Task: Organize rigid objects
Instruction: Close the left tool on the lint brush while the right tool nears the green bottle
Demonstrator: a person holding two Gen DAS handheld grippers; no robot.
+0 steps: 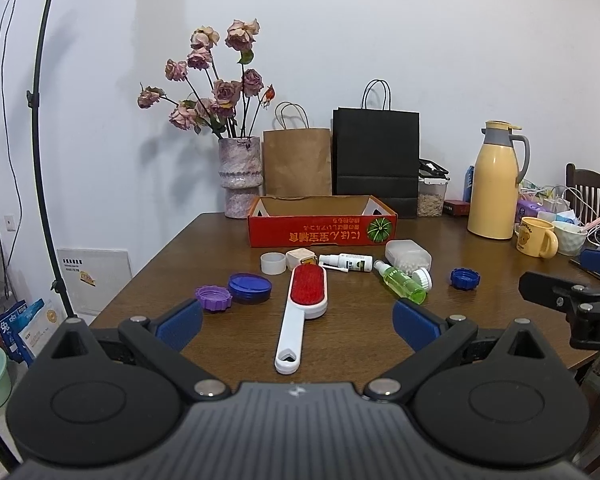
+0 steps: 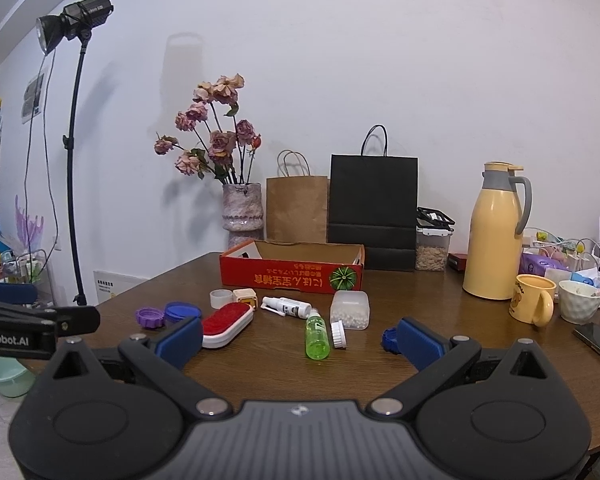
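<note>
Lint brush (image 1: 305,304): lying flat, red pad facing up, white handle pointing toward camera.
Left gripper (image 1: 298,324): hovering spread, gripping nothing.
Right gripper (image 2: 300,338): hovering spread, gripping nothing.

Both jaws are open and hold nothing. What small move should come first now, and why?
Probably lower the left gripper onto the lint brush: it lies loose on the table, straight between the open jaws, and the red box behind looks empty.

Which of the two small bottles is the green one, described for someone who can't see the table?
Find the red cardboard box on the wooden table. Two small bottles lie just in front of it. The green bottle is the nearer, right-hand one: clear, filled with bright green liquid, while the white spray bottle beside it is opaque.
</note>
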